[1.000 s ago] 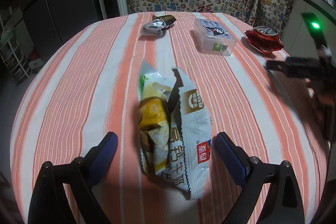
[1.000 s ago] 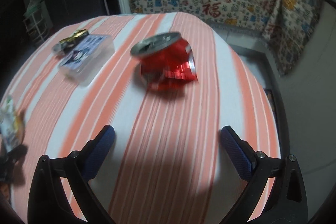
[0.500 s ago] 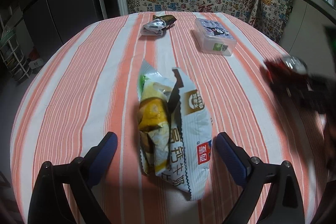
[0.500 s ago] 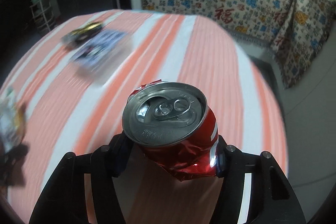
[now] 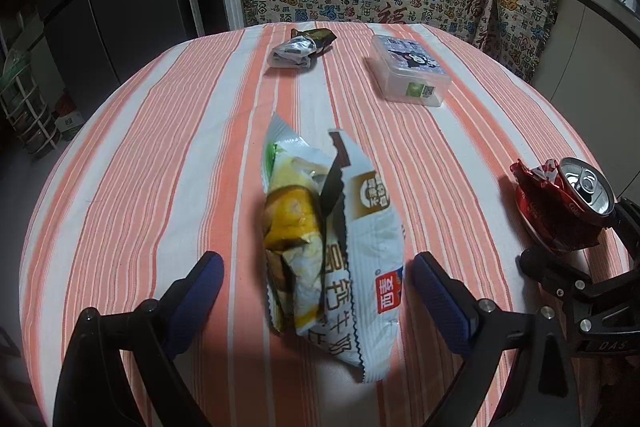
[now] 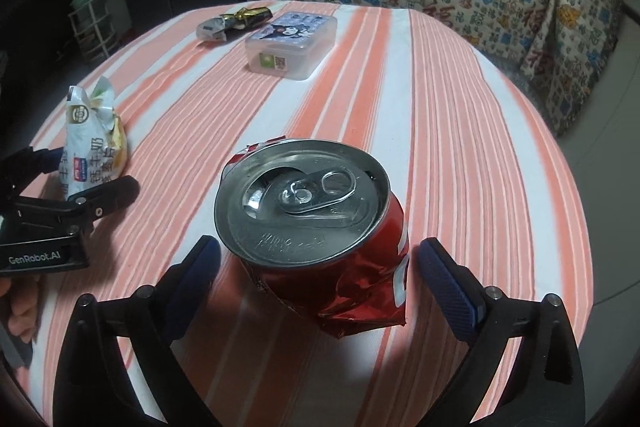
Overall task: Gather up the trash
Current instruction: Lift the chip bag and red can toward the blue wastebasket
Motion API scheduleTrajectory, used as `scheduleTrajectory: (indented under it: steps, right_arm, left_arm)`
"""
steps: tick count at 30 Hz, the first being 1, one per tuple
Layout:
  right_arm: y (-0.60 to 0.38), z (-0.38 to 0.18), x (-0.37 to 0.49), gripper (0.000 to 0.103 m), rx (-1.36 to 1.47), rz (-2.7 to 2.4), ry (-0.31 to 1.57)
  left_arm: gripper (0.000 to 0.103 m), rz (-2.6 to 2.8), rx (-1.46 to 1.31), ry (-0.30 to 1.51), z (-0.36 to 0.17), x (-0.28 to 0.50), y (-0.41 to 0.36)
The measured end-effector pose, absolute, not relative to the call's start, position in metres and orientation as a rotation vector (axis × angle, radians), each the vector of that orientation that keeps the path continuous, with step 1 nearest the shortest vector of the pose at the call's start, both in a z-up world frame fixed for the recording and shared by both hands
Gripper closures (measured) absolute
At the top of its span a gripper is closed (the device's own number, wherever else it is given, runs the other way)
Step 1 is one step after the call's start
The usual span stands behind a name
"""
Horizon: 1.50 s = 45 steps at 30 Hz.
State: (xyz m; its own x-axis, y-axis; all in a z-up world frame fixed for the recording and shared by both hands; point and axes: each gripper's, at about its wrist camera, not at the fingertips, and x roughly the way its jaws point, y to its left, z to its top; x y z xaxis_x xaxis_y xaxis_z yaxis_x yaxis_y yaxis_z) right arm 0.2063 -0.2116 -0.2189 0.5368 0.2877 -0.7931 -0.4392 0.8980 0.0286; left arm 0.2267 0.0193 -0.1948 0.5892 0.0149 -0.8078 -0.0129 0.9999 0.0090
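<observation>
A: Where is the crushed red aluminium drink can (image 6: pixel 316 239)?

B: It sits on the round tabletop (image 6: pixel 460 131), covered in orange and white stripes, near the right edge. It lies directly between the 2 blue-padded fingers (image 6: pixel 450 295) of the right gripper (image 6: pixel 314 287), silver lid tilted up toward the camera. Those fingers are opening, and neither pad presses on the can.

A: And the left gripper (image 5: pixel 316 301)?

B: Its fingers are spread wide around the lower end of a torn white and yellow plastic snack bag (image 5: pixel 332 247), touching nothing. The bag's long axis runs away from the camera, in line with the gripper.

A: Which hand is nearer each piece?

B: The right for the can, the left for the bag. A small crumpled silver wrapper (image 5: pixel 298 47) and a clear plastic box (image 5: pixel 410 71) lie at the far side, well apart from both.
</observation>
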Motion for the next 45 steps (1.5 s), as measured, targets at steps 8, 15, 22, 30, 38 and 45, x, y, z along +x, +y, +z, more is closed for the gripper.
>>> scheduleTrajectory:
  steps: [8, 15, 22, 30, 38, 45]
  right_arm:
    - [-0.211, -0.22, 0.207, 0.001, -0.18, 0.428, 0.911]
    - [-0.211, -0.22, 0.207, 0.001, -0.18, 0.428, 0.911]
    - [-0.211, -0.22, 0.207, 0.001, -0.178, 0.429, 0.91]
    - [-0.212, -0.22, 0.207, 0.001, -0.177, 0.43, 0.91]
    - [-0.212, -0.22, 0.207, 0.001, -0.177, 0.432, 0.905]
    - [-0.219, -0.217, 0.207, 0.001, -0.141, 0.485, 0.92]
  left_arm:
    - [0.005, 0.016, 0.002, 0.94, -0.195, 0.227, 0.02]
    - [0.005, 0.019, 0.001, 0.94, -0.195, 0.227, 0.019]
    - [0.005, 0.02, 0.001, 0.94, -0.195, 0.226, 0.019]
    - [0.005, 0.022, 0.0, 0.94, -0.195, 0.226, 0.019]
    - [0.005, 0.022, -0.007, 0.939, -0.195, 0.226, 0.018]
    - [0.006, -0.191, 0.044, 0.97, -0.188, 0.196, 0.028]
